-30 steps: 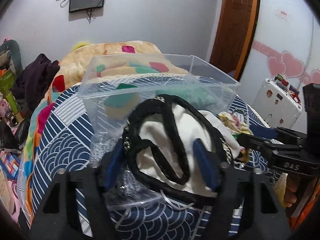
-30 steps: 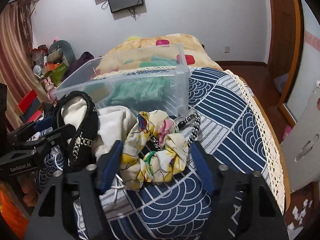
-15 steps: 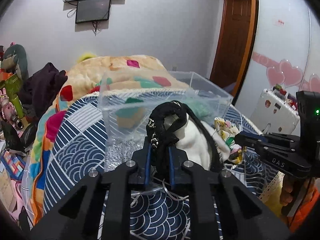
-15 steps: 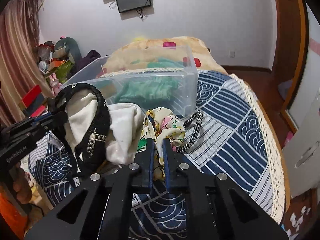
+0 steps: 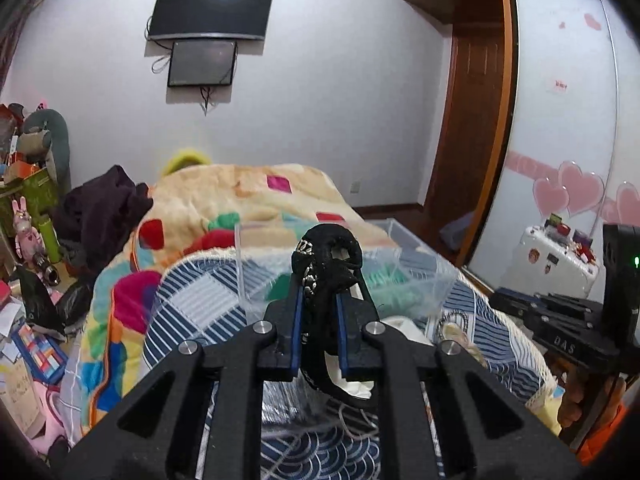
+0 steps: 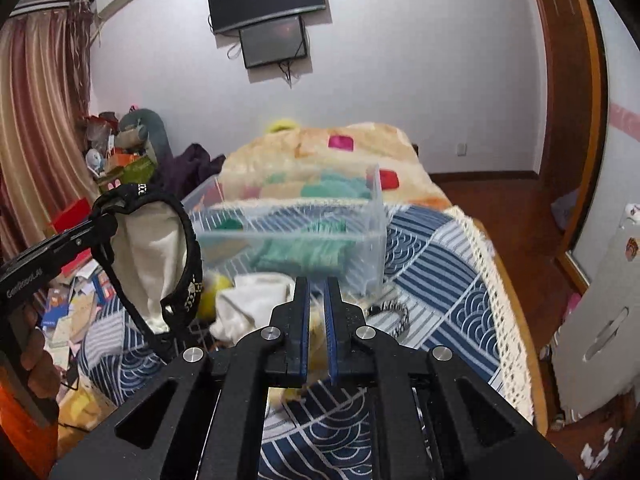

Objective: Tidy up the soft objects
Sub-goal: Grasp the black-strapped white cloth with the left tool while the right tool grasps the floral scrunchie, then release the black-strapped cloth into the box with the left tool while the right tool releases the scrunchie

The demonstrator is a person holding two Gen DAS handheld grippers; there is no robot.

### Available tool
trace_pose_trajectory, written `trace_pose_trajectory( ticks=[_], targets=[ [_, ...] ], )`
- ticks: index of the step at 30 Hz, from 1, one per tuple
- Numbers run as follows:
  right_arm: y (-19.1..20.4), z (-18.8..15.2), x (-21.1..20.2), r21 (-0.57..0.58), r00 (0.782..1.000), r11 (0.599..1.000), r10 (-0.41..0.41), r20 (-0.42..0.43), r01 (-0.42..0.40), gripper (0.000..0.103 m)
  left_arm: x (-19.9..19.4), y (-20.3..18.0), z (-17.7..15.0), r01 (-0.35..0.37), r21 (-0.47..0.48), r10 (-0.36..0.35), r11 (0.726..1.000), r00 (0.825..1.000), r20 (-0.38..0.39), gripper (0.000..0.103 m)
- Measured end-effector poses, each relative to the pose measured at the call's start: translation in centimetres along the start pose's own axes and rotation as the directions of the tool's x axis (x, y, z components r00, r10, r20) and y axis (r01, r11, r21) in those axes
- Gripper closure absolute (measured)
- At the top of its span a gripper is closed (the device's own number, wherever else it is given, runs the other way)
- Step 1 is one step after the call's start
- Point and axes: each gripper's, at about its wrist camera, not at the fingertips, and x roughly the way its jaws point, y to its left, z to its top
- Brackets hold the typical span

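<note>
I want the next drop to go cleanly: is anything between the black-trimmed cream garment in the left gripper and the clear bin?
Nothing visible blocks it. The left gripper holds the black-trimmed garment lifted off the bed, and the clear bin behind it has no lid on top. Only the bin's near wall has to be cleared.

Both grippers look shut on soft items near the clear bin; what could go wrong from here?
The black-trimmed cream garment hangs from the left gripper by its strap only, so it could slip out or snag the clear bin rim. The right gripper pinches just a sliver of the floral scrunchie, a grip that may fail on lifting. The black-and-white cord lies close by and might be dragged along.
</note>
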Motion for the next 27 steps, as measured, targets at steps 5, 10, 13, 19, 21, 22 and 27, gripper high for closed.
trace_pose_trajectory(
  ticks=[5,10,13,19,21,22,27],
  targets=[
    [-0.3,-0.5,1.1,0.001,0.998,0.999,-0.044,-0.047,0.044,0.096,-0.4,0.1,1.3,-0.024,0.005,0.023,1.000,0.999,0.037,0.090],
    [-0.9,-2.2,3.2,0.015,0.989,0.998,-0.062,-0.137,0.064,0.067,-0.4,0.1,2.1,-0.047,0.021,0.045,0.999,0.997,0.057,0.090],
    [-1.2,-3.1,3.9,0.005,0.981,0.996,-0.086,-0.173,0.088,0.064,-0.2,0.1,2.6,-0.057,0.031,0.055,0.998,0.996,0.064,0.090],
    [-1.8,-5.1,4.7,0.013,0.967,0.996,-0.079,-0.243,0.085,0.072,0.4,0.2,3.1,-0.059,0.029,0.057,0.998,0.996,0.068,0.090],
    [-1.8,-5.2,4.4,0.014,0.967,0.997,-0.064,-0.247,0.070,0.087,0.7,0.3,3.5,-0.056,0.021,0.054,0.998,0.996,0.064,0.090],
    [-1.8,-5.2,4.3,0.012,0.968,0.998,-0.059,-0.245,0.064,0.091,0.9,0.4,3.7,-0.057,0.018,0.056,0.998,0.996,0.066,0.090],
    [-0.9,-4.5,3.0,-0.011,0.979,0.997,-0.073,-0.191,0.073,0.095,1.4,0.2,4.7,-0.073,0.033,0.070,0.997,0.994,0.082,0.090]
  ],
)
